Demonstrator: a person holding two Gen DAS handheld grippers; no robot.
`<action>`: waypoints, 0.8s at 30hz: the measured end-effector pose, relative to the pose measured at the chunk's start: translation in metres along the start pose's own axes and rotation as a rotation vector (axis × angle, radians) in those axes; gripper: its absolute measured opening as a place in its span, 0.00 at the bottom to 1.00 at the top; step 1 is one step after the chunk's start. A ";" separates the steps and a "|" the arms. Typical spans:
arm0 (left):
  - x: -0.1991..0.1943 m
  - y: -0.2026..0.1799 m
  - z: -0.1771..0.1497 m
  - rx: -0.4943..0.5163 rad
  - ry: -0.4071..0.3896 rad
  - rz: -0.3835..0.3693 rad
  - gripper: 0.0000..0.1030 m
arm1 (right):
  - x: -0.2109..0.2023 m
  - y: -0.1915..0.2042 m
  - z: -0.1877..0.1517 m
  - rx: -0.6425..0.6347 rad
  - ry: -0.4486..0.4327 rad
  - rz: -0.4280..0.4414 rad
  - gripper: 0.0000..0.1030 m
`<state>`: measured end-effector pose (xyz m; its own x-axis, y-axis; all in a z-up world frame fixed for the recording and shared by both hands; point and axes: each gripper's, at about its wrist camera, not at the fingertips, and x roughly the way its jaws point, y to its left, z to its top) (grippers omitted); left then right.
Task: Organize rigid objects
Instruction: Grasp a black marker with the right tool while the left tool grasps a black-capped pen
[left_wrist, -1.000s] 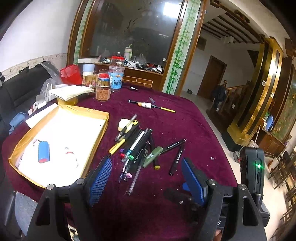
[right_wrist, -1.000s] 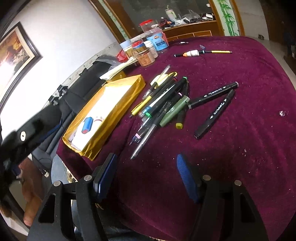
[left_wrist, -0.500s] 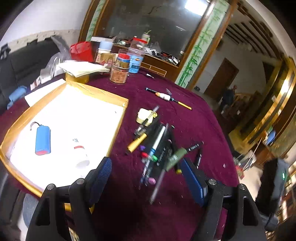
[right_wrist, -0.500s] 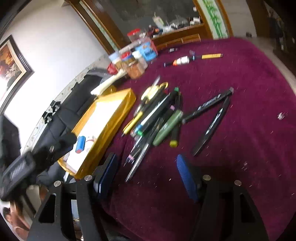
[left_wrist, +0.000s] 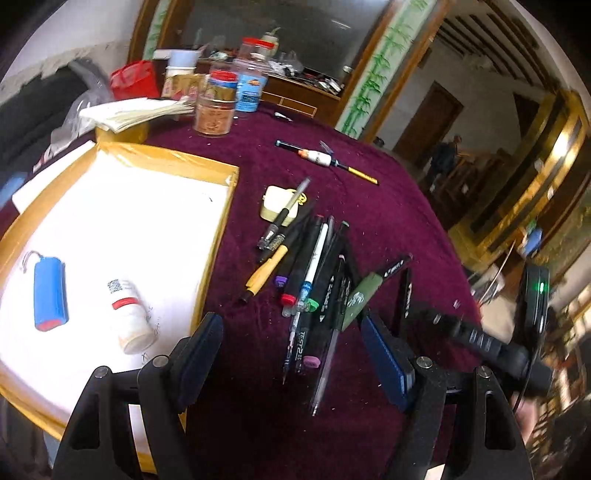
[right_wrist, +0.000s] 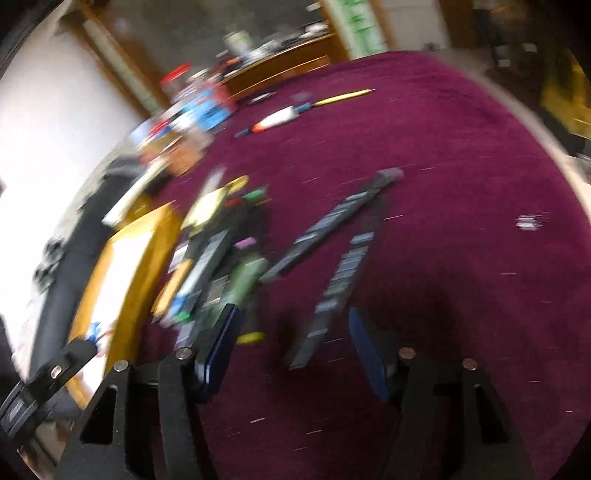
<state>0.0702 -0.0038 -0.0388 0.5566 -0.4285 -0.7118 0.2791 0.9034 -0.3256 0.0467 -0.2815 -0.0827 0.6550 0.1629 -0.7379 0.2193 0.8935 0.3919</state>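
The left gripper (left_wrist: 291, 354) has matte black angular plastic arms with triangular cut-outs, silver round screws and ribbed dark-blue pads. At lower frame, the right gripper (right_wrist: 291, 350) looks identical, though blurred.

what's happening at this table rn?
A person holds a gripper in each hand over a pile of pens and markers on the maroon tablecloth. Neither holds anything. The left gripper is open above the pile's near end; the right gripper has just been closing a little, a black marker lying between its fingers, not yet pinched. The tray already holds a blue battery pack and a white bottle.
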 end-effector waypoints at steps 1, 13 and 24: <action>0.002 -0.003 -0.002 0.019 0.004 0.007 0.78 | 0.004 -0.008 0.004 0.022 -0.003 -0.009 0.58; 0.037 -0.048 -0.020 0.171 0.142 -0.052 0.72 | 0.028 -0.011 0.012 -0.086 0.046 -0.168 0.17; 0.056 -0.037 -0.027 0.153 0.268 0.009 0.32 | 0.009 -0.013 -0.014 -0.080 0.024 -0.115 0.16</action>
<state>0.0699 -0.0610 -0.0833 0.3388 -0.3820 -0.8598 0.4008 0.8854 -0.2354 0.0392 -0.2859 -0.1022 0.6111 0.0668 -0.7887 0.2327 0.9372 0.2597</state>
